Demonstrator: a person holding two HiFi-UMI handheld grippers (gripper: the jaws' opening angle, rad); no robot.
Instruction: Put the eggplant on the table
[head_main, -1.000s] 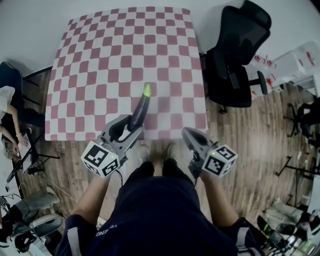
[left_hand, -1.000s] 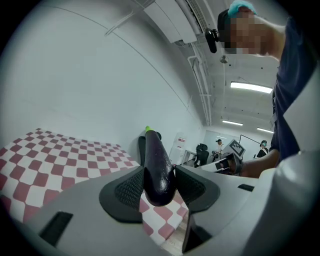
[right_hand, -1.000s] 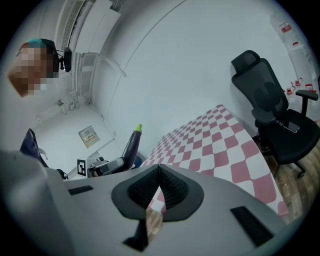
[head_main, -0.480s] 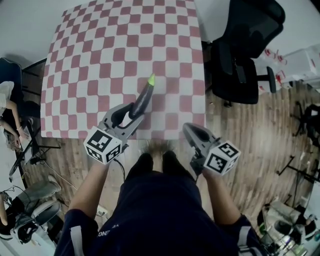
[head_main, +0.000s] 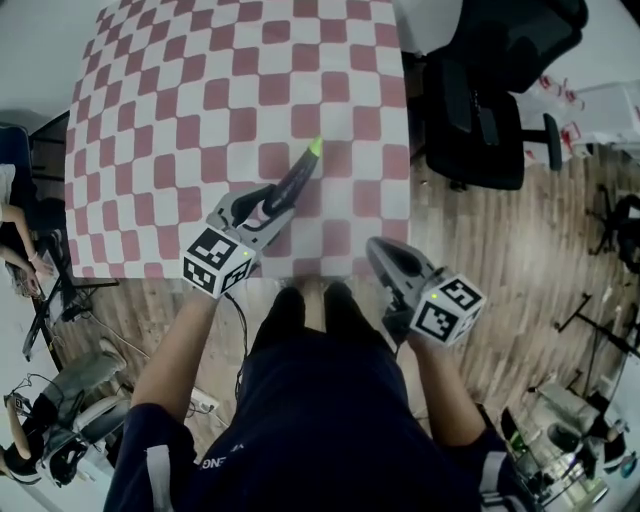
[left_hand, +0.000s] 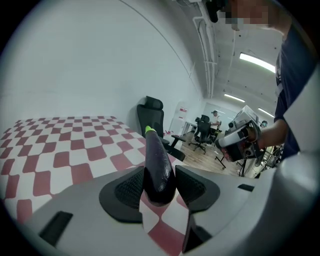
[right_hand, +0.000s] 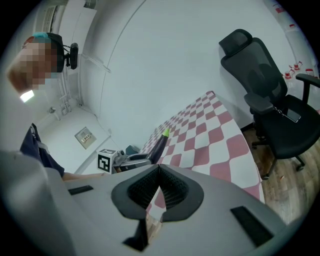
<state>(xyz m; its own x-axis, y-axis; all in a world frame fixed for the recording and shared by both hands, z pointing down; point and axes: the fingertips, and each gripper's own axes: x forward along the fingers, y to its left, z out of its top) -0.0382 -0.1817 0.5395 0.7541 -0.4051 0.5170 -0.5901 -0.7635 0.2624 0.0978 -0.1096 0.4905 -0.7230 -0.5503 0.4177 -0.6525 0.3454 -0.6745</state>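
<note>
the left gripper (head_main: 262, 208) clamps the blunt end of the one long, dark purple eggplant (head_main: 296, 180), slanting it over the near part of the red-and-white checked table (head_main: 200, 100). the right gripper (head_main: 378, 252) hangs at the table's near right corner, its jaws pressed together on nothing. one black office chair (head_main: 490, 110) stands just beside the table's right edge.

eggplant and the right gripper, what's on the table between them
Only bare red-and-white checkered tablecloth lies between the dark purple eggplant and the right gripper, per the head view.
</note>
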